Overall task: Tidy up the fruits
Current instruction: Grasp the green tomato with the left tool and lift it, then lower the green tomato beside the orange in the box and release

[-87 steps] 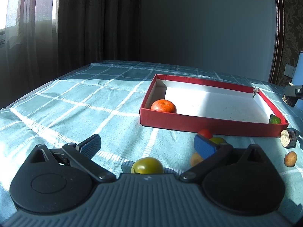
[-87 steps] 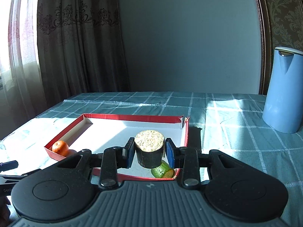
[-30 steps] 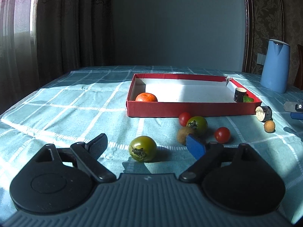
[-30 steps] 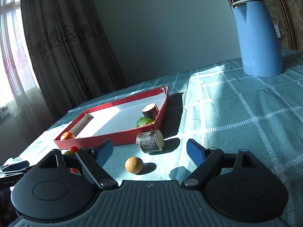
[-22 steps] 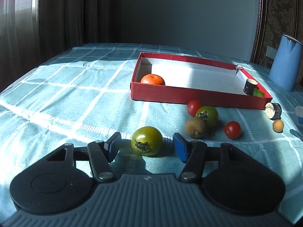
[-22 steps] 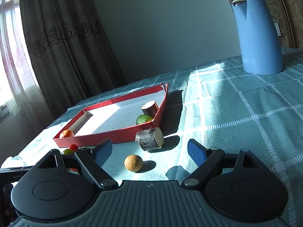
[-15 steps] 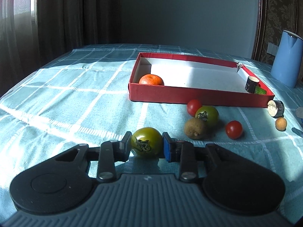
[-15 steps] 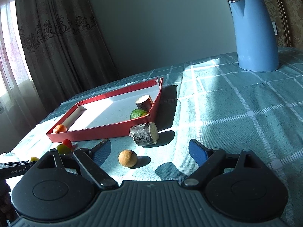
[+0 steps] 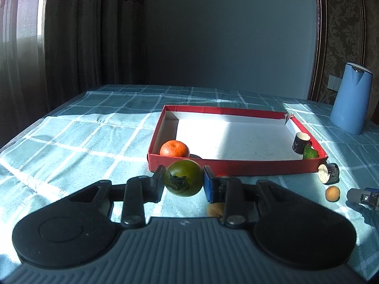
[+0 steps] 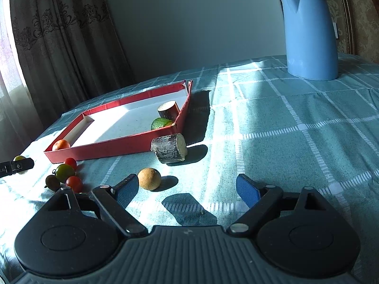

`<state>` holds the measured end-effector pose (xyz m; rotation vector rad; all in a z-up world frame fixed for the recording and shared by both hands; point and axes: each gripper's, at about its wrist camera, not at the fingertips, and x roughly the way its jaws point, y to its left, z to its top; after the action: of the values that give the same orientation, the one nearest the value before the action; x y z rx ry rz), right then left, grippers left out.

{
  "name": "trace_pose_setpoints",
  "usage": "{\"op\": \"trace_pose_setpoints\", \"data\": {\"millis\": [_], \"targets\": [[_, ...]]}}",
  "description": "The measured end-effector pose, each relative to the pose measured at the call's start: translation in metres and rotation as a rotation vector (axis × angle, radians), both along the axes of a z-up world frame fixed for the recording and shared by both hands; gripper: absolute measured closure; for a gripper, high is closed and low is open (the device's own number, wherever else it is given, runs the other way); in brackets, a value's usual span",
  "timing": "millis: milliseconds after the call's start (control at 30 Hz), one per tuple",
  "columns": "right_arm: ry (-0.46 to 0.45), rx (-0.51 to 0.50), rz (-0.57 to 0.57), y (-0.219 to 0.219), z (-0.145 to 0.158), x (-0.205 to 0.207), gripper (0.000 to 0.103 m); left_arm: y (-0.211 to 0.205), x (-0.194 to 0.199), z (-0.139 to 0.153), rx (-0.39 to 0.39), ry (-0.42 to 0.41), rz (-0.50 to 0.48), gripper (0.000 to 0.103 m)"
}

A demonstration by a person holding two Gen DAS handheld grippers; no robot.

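My left gripper (image 9: 183, 181) is shut on a green tomato (image 9: 184, 178) and holds it above the cloth, just in front of the red tray (image 9: 236, 165). Inside the tray lie an orange (image 9: 174, 148), a dark sugarcane piece (image 9: 300, 142) and a lime (image 9: 310, 152). My right gripper (image 10: 187, 190) stands open over the cloth with nothing between its fingers. A small tan round fruit (image 10: 149, 178) sits just beyond its left finger, and a sugarcane piece (image 10: 169, 149) lies by the tray's corner (image 10: 180, 127). The left gripper's tip with the tomato (image 10: 19, 158) shows at the far left.
A blue kettle (image 10: 309, 33) stands at the back right of the checked teal cloth. Two red cherry tomatoes (image 10: 74, 183), another green tomato (image 10: 65, 172) and a kiwi (image 10: 52, 182) cluster in front of the tray. Curtains hang behind on the left.
My left gripper closed on the green tomato and has lifted it off the cloth toward the tray. The right gripper stayed open and turned slightly in place.
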<state>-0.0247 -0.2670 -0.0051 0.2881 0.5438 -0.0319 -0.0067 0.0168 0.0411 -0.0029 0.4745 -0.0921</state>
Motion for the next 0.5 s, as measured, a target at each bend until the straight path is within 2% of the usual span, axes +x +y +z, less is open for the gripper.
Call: {"op": "trace_pose_setpoints", "data": {"millis": [233, 500], "targets": [[0.001, 0.021, 0.001, -0.003, -0.001, 0.001, 0.013, -0.03, 0.045, 0.014, 0.051, -0.013, 0.002, 0.073], [0.001, 0.039, 0.008, -0.005, -0.001, 0.003, 0.01, -0.054, 0.093, -0.007, 0.077, 0.064, -0.007, 0.073]]}}
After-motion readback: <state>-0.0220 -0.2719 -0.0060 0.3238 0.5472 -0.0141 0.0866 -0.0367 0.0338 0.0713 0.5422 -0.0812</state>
